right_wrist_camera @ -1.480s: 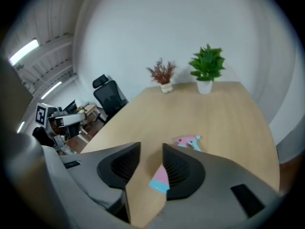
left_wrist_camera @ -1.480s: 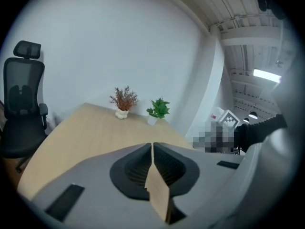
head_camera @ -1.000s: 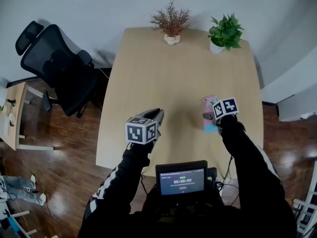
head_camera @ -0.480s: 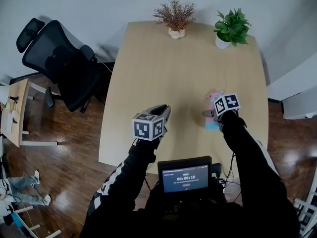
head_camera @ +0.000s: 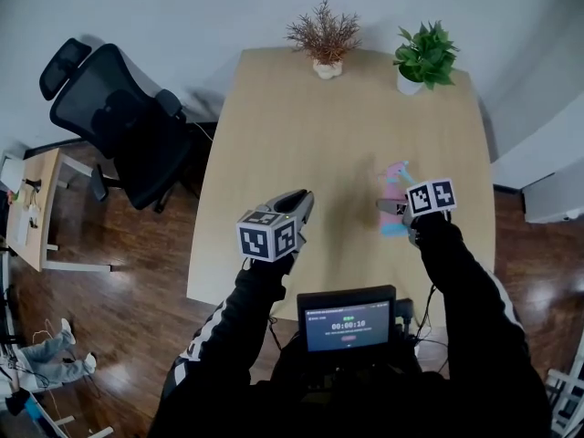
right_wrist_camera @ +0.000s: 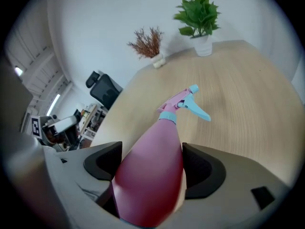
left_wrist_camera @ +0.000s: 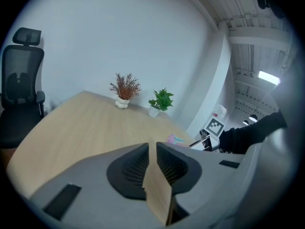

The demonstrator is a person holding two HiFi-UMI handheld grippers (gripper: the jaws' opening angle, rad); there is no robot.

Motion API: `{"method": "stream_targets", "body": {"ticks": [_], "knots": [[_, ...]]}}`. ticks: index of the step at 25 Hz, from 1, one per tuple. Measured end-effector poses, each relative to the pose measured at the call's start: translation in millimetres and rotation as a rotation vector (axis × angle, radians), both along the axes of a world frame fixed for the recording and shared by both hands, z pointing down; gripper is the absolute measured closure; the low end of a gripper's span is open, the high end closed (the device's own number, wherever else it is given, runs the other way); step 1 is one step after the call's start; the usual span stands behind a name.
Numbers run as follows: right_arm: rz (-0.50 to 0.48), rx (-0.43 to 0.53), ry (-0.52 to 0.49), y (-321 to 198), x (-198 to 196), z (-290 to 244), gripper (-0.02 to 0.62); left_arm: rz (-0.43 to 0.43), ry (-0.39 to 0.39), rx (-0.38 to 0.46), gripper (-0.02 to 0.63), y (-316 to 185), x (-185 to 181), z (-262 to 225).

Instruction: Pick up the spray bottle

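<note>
The right gripper (right_wrist_camera: pixel 151 159) has the spray bottle (right_wrist_camera: pixel 164 137) between its jaws, which have just been opening and now stand wide. The bottle's pink body fills the gap, with a pad against each side. Its pale blue trigger (right_wrist_camera: pixel 198 108) points away, out past the jaw tips, over the wooden table (head_camera: pixel 301 126). Whether the bottle's base is clear of the tabletop cannot be told.

Compared with a second ago, the bottle is at the same jaws. The right gripper's marker cube (head_camera: pixel 432 196) now sits a little further back from the bottle's top, toward the person, and the sleeve behind it has shifted with it.

The left gripper (left_wrist_camera: pixel 152 149) hangs over the near part of the table much as before, well to the left of the bottle. Its jaws are drawn together to a thin slit with nothing in it.

Far beyond both sets of jaws, at the table's far edge, stand a green potted plant (head_camera: pixel 422 55) and a pot of dried twigs (head_camera: pixel 323 35), in the same places as before. A black office chair (head_camera: pixel 119 121) stands off to the left of the table.
</note>
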State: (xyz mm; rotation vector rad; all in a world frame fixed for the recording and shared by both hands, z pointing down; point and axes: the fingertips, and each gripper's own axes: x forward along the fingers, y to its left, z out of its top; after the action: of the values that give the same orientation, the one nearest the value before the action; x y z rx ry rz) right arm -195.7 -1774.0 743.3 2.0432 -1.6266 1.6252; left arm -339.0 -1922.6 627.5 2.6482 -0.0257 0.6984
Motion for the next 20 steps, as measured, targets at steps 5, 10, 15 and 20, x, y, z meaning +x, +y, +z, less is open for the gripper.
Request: {"method": "stream_targets", "body": {"ticks": [5,10,15,20], "knots": [[0.039,0.310,0.058,13,-13,-109,0.215,0.004,0.097,0.065,0.555,21,-15,-51],[0.057,0.528,0.280,44,-36,-214,0.215,0.031,0.273,0.079,0.606,47,-48,-120],[0.033,0.708,0.550,88,-65,-304,0.215,0.019,0.357,0.145,0.606,62,-71,-164],[0.039,0.785,0.711,131,-85,-354,0.215,-0.021,0.441,0.231,0.606,84,-91,-203]]}}
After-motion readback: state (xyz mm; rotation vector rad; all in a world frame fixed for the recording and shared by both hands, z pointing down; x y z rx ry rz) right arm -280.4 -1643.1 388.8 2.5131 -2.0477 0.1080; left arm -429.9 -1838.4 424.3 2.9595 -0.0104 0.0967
